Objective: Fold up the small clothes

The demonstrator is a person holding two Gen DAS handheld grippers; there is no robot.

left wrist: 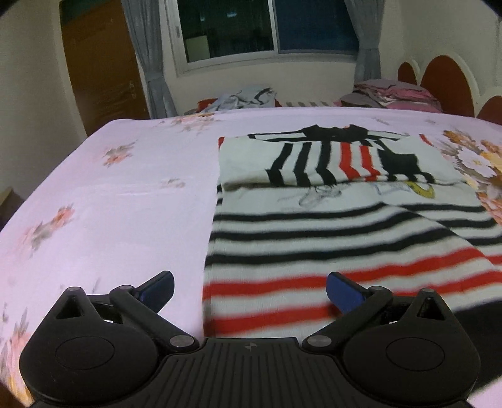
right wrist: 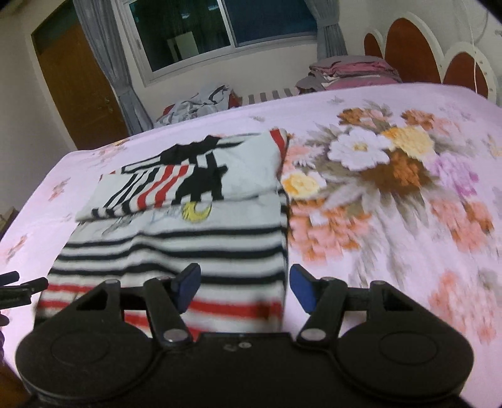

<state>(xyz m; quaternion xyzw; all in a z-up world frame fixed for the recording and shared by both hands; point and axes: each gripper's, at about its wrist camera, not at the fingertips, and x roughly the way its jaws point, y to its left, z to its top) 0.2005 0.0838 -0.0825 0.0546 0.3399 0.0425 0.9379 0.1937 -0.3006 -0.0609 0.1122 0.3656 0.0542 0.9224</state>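
Striped shirt lies flat on the floral bedsheet, right of centre in the left wrist view, its top part folded down over itself. Left gripper hangs at the lower edge, jaws spread wide, nothing between them. Right gripper straddles the shirt's right edge, jaws apart, not pinching.

This is a bedroom in a home. A bed spread with a pale pink flowered sheet fills the near scene, its scalloped white-and-brown headboard at the far right. Beyond it stand a dark sliding window with grey curtains, a brown wooden door at the left, and stacked folded pink bedding.
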